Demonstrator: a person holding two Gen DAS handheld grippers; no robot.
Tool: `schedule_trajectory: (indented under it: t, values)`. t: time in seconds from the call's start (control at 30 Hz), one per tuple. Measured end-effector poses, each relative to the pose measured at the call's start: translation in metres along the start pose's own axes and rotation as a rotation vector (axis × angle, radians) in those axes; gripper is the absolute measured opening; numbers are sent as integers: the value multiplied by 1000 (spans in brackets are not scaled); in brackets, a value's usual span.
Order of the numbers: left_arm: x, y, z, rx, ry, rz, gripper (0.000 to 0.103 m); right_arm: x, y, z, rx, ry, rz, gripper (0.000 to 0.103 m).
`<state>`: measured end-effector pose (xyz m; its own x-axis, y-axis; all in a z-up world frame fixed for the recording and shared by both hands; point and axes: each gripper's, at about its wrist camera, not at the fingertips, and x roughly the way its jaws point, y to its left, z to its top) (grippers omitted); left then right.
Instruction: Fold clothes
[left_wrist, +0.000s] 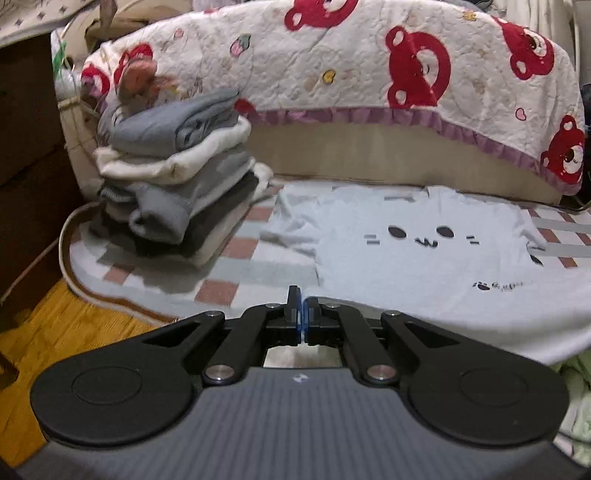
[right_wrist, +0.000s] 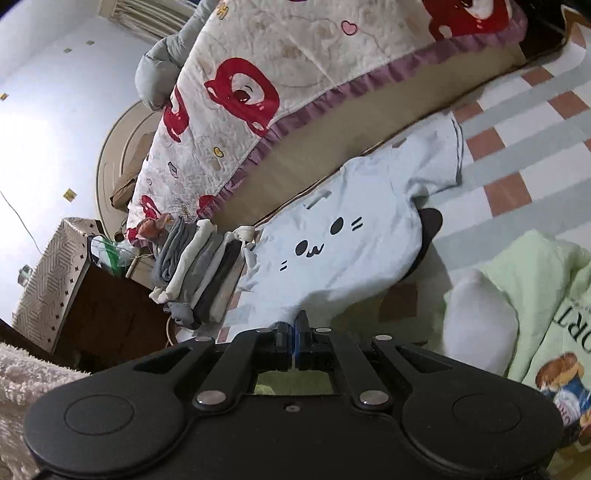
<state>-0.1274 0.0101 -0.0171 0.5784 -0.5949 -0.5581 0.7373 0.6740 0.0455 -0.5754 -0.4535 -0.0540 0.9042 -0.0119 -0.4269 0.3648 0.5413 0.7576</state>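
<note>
The hem of the pale blue T-shirt (left_wrist: 424, 251) runs under the left gripper (left_wrist: 302, 314) and out of sight in the left wrist view, so whether the cloth is pinched there is hard to make out; the blue-padded fingers (left_wrist: 297, 317) are pressed together, clenched with no visible gap. The right gripper (right_wrist: 296, 334) is likewise clenched at the near edge of the same shirt in its own steeply tilted view, and the contact is hidden behind the black linkage. The shirt lies flat, front up, on the bed (left_wrist: 236, 291) — a soft checked cover of pink squares and grey bands — with its long axis running from the grippers toward the headboard, collar at the far end and a cat face printed in black on the chest. A dark object (right_wrist: 430, 225) pokes out from beneath its right side (what it is cannot be told). To the left stands a stack of folded clothes (left_wrist: 177, 184), grey, cream and charcoal knits. A quilted cover (left_wrist: 332, 66) with red bears drapes the headboard. A light green garment (right_wrist: 535, 288) lies crumpled on the right, partly cut off.
</note>
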Motion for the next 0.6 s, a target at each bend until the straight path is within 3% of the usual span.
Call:
schedule_trajectory:
  t: [0.37, 0.6]
  values:
    - [51, -4, 50, 22, -71, 8, 2, 24, -1, 52, -63, -22, -45, 2]
    - [105, -34, 89, 193, -132, 98, 2, 61, 17, 114, -194, -34, -146, 2]
